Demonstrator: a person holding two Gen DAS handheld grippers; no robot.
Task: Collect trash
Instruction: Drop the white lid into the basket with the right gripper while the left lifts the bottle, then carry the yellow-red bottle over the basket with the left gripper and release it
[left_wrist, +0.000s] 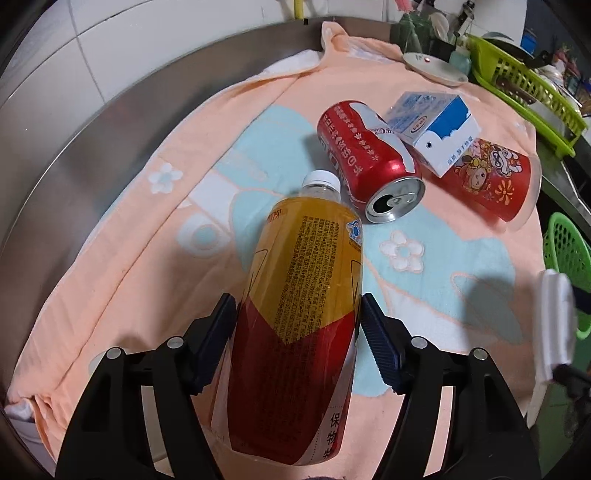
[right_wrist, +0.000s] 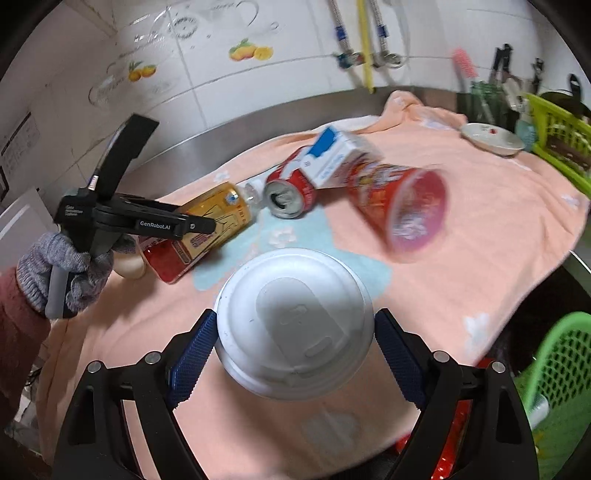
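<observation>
My left gripper (left_wrist: 298, 314) is shut on a yellow and red tea bottle (left_wrist: 299, 302) with a white cap, lying over a peach towel (left_wrist: 147, 236). It also shows in the right wrist view (right_wrist: 207, 225), held by the left gripper (right_wrist: 212, 225). My right gripper (right_wrist: 293, 339) is shut on a white-lidded paper cup (right_wrist: 295, 325), held above the towel (right_wrist: 461, 236). A red soda can (left_wrist: 369, 162), a blue and white carton (left_wrist: 436, 125) and a red paper cup (left_wrist: 487, 181) lie together on the towel beyond the bottle. The right wrist view also shows the can (right_wrist: 290, 192), the carton (right_wrist: 336, 155) and the red cup (right_wrist: 402, 199).
A green basket (right_wrist: 554, 362) stands at the right, off the towel; it also shows in the left wrist view (left_wrist: 569, 258). A white dish (right_wrist: 491, 138) and a lime dish rack (right_wrist: 557, 133) stand at the back right. A steel counter rim (left_wrist: 92, 147) and tiled wall bound the far side.
</observation>
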